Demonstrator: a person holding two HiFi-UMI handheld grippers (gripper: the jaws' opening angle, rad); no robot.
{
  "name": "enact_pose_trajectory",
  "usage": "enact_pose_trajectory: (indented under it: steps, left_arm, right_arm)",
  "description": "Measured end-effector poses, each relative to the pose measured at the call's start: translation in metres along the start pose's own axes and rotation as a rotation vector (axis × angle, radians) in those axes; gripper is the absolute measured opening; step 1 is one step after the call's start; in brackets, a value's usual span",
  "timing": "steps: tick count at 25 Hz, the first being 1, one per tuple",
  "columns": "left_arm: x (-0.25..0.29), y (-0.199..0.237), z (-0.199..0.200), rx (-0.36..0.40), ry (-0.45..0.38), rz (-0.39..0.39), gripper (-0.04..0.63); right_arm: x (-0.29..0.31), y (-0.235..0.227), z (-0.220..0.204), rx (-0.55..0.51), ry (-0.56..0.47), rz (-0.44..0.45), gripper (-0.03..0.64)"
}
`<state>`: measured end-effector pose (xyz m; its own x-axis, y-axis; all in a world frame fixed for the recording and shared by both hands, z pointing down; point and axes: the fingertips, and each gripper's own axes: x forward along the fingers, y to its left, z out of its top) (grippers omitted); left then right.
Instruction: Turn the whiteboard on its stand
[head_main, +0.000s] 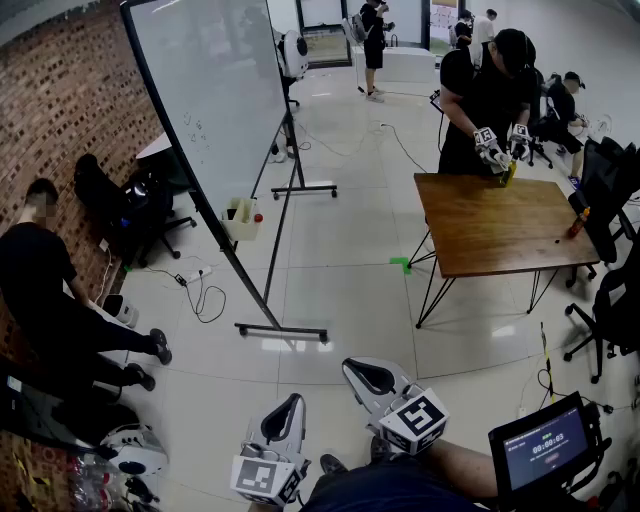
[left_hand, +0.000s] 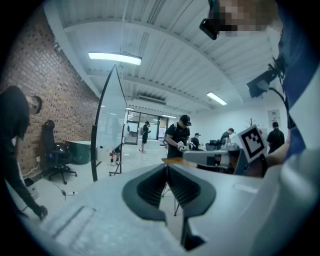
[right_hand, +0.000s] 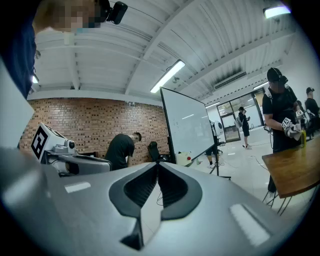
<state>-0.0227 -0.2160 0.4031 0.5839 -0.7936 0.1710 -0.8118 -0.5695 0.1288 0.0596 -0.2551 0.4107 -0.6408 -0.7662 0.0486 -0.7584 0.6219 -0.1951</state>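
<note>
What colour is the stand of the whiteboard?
Black. The whiteboard stand shows best in the head view, dark against the pale floor.

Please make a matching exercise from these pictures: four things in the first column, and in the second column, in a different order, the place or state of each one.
Column one
1. whiteboard
2. wooden table
3. left gripper
4. green tape mark

Column two
A. shut, with nothing between its jaws
B. on the floor, close to a table leg
C. on its stand, beside the brick wall
D. at the right of the head view, with a person working at its far edge

Right pairs: 1-C, 2-D, 3-A, 4-B
</note>
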Motion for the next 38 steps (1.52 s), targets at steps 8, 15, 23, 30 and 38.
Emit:
enact_pose_trajectory:
  steps: [8,15,23,30,38]
  left_arm:
    - [0.012,-0.016,0.009,0.063,-0.029,0.015,0.015]
    - [0.021,-0.011,0.034,0.057,-0.107,0.182,0.015]
    - [0.029,0.005,0.042,0.062,-0.139,0.281,0.006]
    - [0.048,0.047,0.04,0.041,-0.129,0.302,0.006]
    - [0.101,0.139,0.052,0.027,-0.18,0.257,0.006]
  right_arm:
    - [-0.013,-0.016,0.009,0.005,-0.019,0.021,0.017]
    - [-0.019,-0.047,0.011,0.01,-0.027,0.032,0.015]
    - [-0.01,-0.075,0.01,0.001,-0.002,0.04,0.014]
    - [0.024,-0.103,0.006,-0.005,0.009,0.005,0.014]
    - [0.108,-0.141,0.007,-0.043,0.021,-0.083,0.014]
